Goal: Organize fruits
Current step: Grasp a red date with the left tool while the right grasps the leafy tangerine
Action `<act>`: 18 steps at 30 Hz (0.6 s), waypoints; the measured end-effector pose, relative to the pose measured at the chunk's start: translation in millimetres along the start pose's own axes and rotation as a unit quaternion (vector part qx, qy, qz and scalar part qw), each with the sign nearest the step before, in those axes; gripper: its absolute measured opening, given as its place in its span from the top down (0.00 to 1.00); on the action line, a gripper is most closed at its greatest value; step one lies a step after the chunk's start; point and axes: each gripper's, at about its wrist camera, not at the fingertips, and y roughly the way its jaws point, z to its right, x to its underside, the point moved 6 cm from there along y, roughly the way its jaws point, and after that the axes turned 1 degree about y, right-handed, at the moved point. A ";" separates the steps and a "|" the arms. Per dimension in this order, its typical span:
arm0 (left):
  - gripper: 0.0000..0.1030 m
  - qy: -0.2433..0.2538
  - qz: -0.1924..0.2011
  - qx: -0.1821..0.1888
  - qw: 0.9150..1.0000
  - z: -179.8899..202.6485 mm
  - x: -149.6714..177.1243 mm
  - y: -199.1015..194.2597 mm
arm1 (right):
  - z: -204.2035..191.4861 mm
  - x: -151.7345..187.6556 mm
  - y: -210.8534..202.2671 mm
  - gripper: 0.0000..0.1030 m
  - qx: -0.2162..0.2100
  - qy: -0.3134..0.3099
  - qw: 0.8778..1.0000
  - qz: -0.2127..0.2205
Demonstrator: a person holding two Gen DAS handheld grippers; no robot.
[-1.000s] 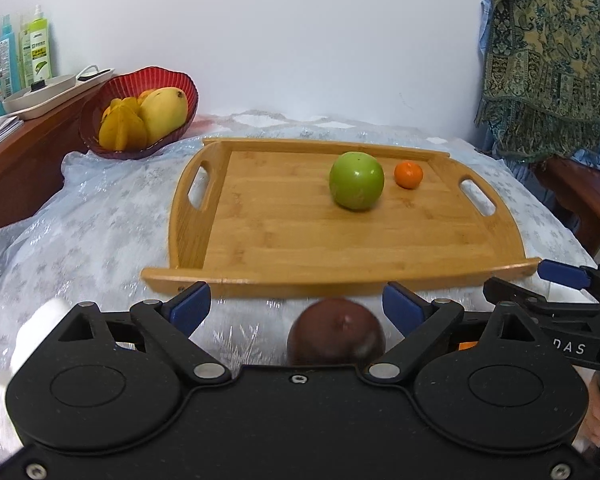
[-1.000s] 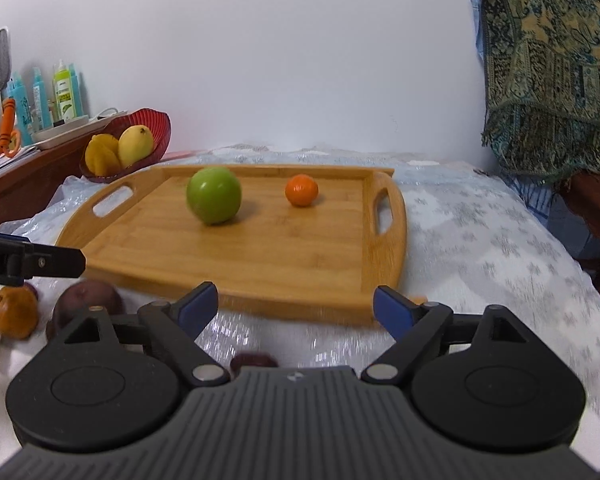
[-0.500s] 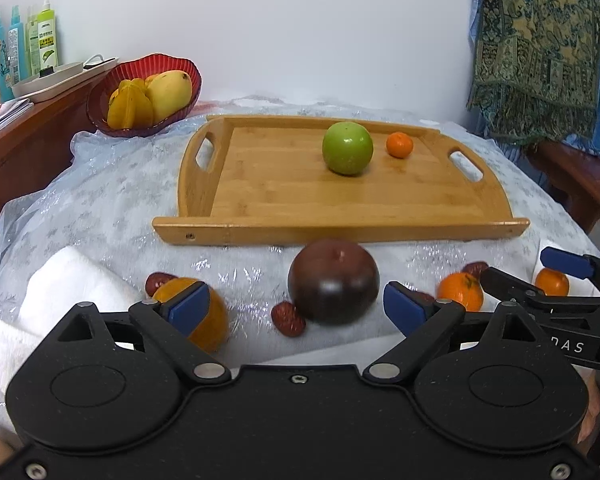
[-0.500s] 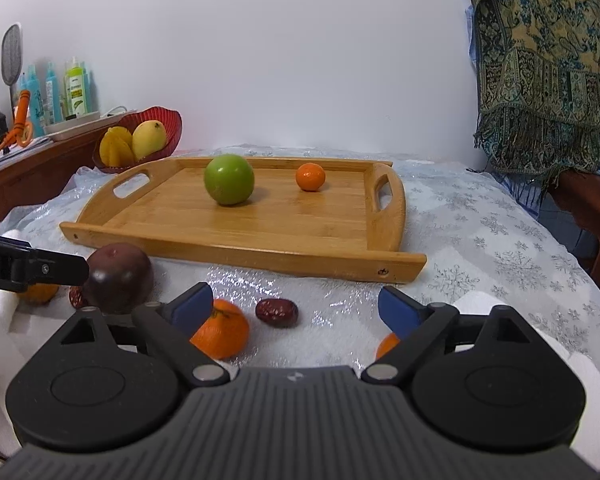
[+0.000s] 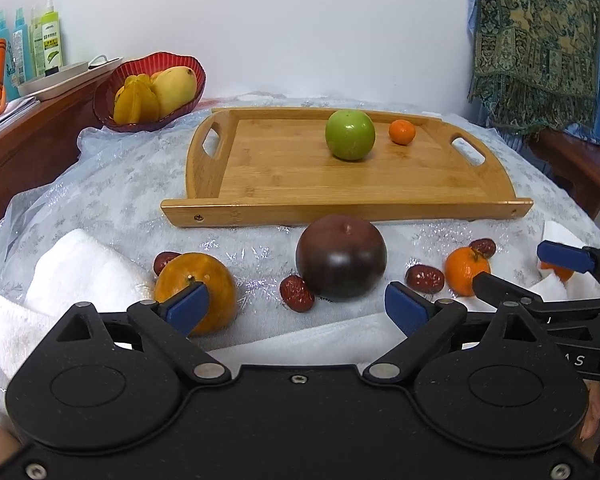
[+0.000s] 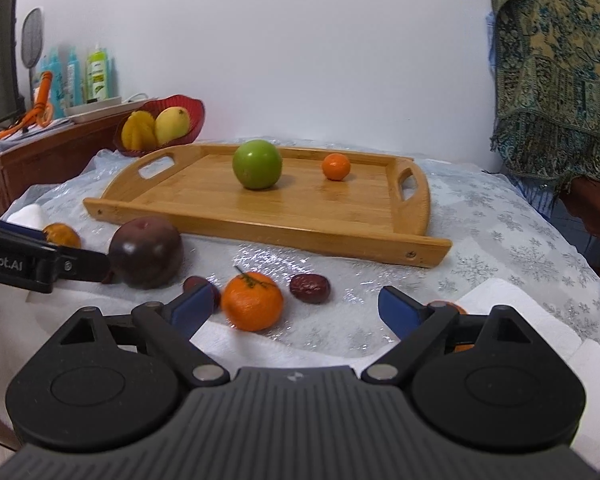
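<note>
A wooden tray (image 5: 300, 184) (image 6: 340, 216) holds a green apple (image 5: 350, 135) (image 6: 257, 164) and a small mandarin (image 5: 402, 132) (image 6: 336, 166). On the cloth in front lie a dark purple fruit (image 5: 341, 262) (image 6: 146, 253), a large orange (image 5: 198, 290), a mandarin (image 5: 466, 270) (image 6: 252, 301) and several red dates (image 5: 297, 293) (image 6: 310, 288). My left gripper (image 5: 296, 308) is open and empty, just short of the purple fruit. My right gripper (image 6: 296, 308) is open and empty, close over the mandarin. Another mandarin (image 6: 446, 308) sits partly hidden behind its right finger.
A red bowl (image 5: 148, 92) (image 6: 160, 124) with a mango and starfruit stands at the back left, beside a wooden sideboard with bottles (image 5: 48, 36). White towels (image 5: 72, 276) (image 6: 516, 320) lie at the near edges. A patterned cloth (image 5: 536, 40) hangs at the right.
Both grippers have pulled back and risen from the tray's front edge. The loose fruit on the cloth has come into view. Both stayed open.
</note>
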 end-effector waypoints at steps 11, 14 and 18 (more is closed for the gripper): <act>0.56 0.005 -0.007 0.007 1.000 0.8 9.7 2.8 | -12.0 3.3 2.5 0.24 -0.008 -0.009 1.000 -0.003; 0.61 -0.002 -0.009 -0.001 1.000 -2.7 10.5 7.0 | -12.7 4.8 6.3 0.35 -0.013 -0.005 1.000 -0.014; 0.68 -0.005 -0.006 -0.001 1.000 -3.7 8.7 12.5 | -17.0 6.5 9.2 0.43 -0.018 -0.010 1.000 -0.020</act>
